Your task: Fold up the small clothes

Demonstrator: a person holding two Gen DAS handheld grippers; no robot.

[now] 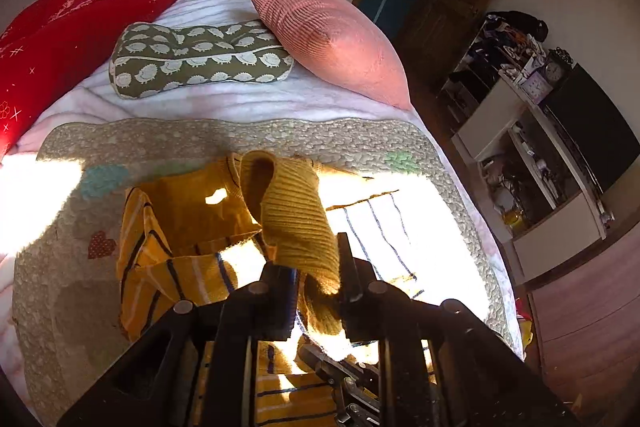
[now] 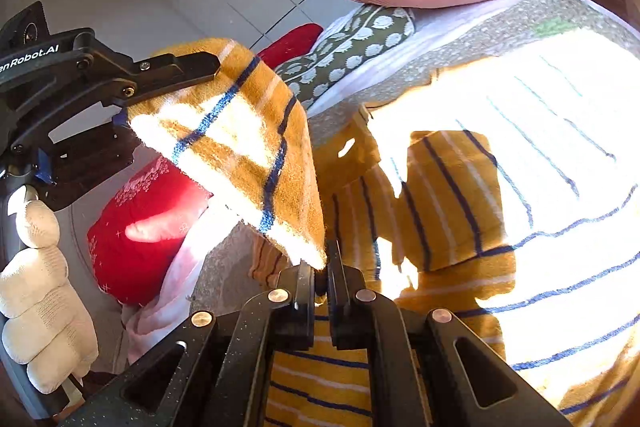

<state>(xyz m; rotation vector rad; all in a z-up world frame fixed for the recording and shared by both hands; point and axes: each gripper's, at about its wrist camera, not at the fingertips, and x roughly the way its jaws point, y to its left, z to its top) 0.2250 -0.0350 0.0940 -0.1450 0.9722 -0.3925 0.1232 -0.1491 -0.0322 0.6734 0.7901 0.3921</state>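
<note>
As both claws lifted a sleeve to fold it inward, the left claw [image 1: 318, 283] clamped its cuff; the right claw [image 2: 321, 277] pinched the sweater [image 2: 452, 195] edge.

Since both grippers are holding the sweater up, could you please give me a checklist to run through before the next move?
1. Left gripper shut on the sweater's ribbed hem: ok.
2. Right gripper shut on a striped edge: ok.
3. Fabric between both grips taut: ok.
4. Rest of sweater lies flat on the quilt: not ok, rumpled.
5. Pillows apart from the sweater: ok.
6. Sleeves tucked: cannot tell, glare.
</note>
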